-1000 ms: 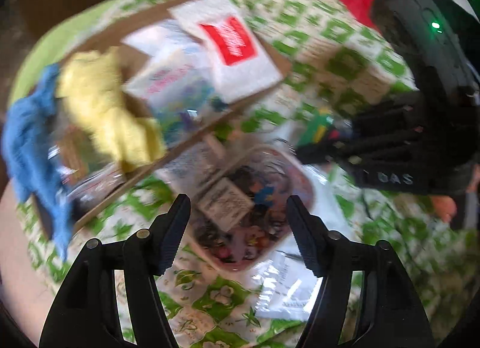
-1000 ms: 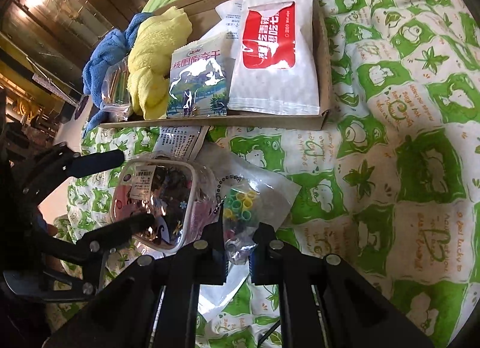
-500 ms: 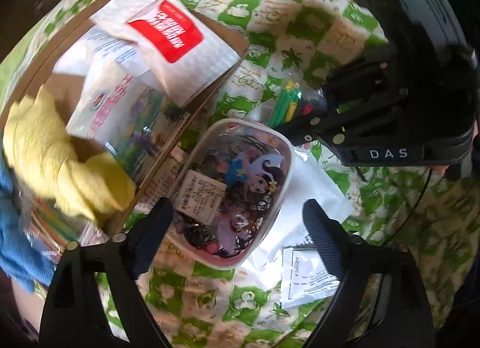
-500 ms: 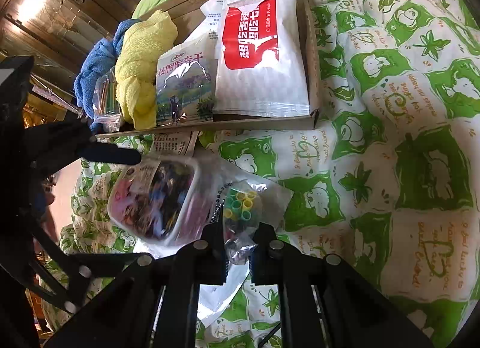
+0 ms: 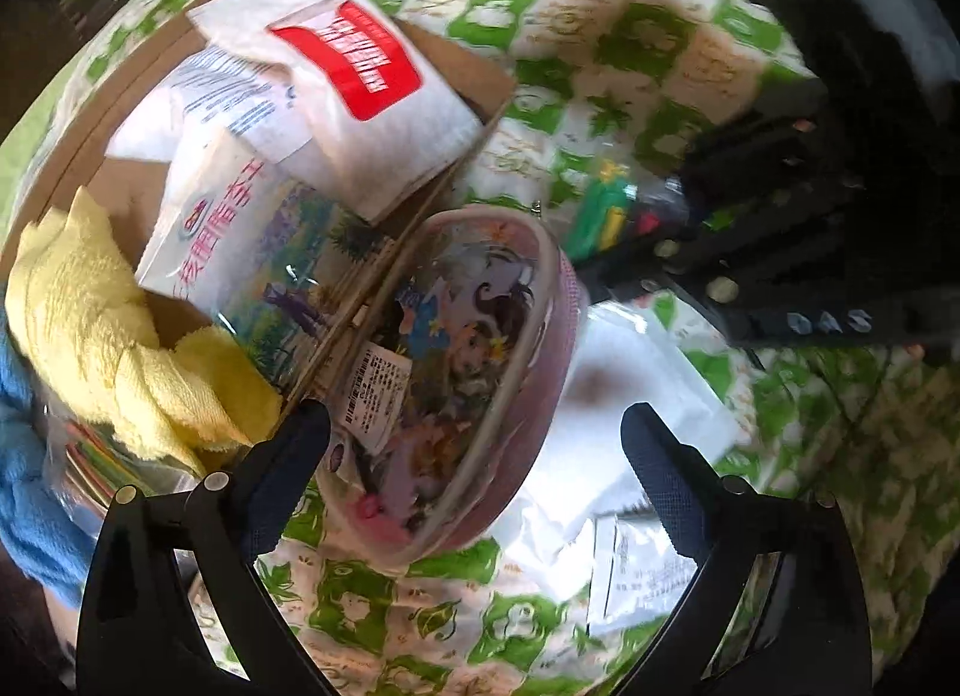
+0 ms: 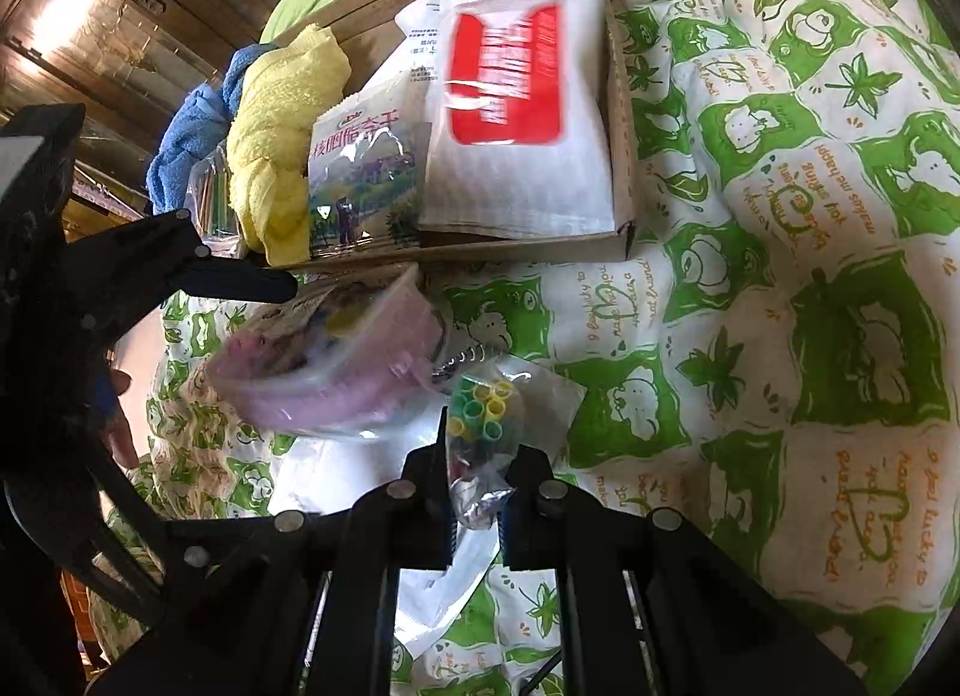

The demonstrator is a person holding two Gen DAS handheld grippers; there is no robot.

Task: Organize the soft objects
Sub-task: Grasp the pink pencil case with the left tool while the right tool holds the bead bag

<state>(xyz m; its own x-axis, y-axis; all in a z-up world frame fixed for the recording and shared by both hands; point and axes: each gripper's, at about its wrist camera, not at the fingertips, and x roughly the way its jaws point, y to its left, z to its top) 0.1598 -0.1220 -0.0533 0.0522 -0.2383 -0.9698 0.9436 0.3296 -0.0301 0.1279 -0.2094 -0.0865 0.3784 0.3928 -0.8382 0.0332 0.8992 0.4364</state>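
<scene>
1. The right gripper (image 6: pixel 475 507) is clenched on the small bag of coloured tubes (image 6: pixel 480 420), judged to be for transfer to the cardboard box (image 6: pixel 621 114).
2. The left gripper (image 5: pixel 474 426) is spread wide around the pink pouch (image 5: pixel 456 372), not gripping.
3. The box already holds 2 snack packets and a yellow towel (image 6: pixel 282 120); free space looks scarce.

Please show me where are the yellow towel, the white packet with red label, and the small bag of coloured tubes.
yellow towel (image 5: pixel 102 348), left wrist view, on its folded middle.
white packet with red label (image 6: pixel 510 78), right wrist view, on the red label.
small bag of coloured tubes (image 6: pixel 480 405), right wrist view, on the tube ends.
</scene>
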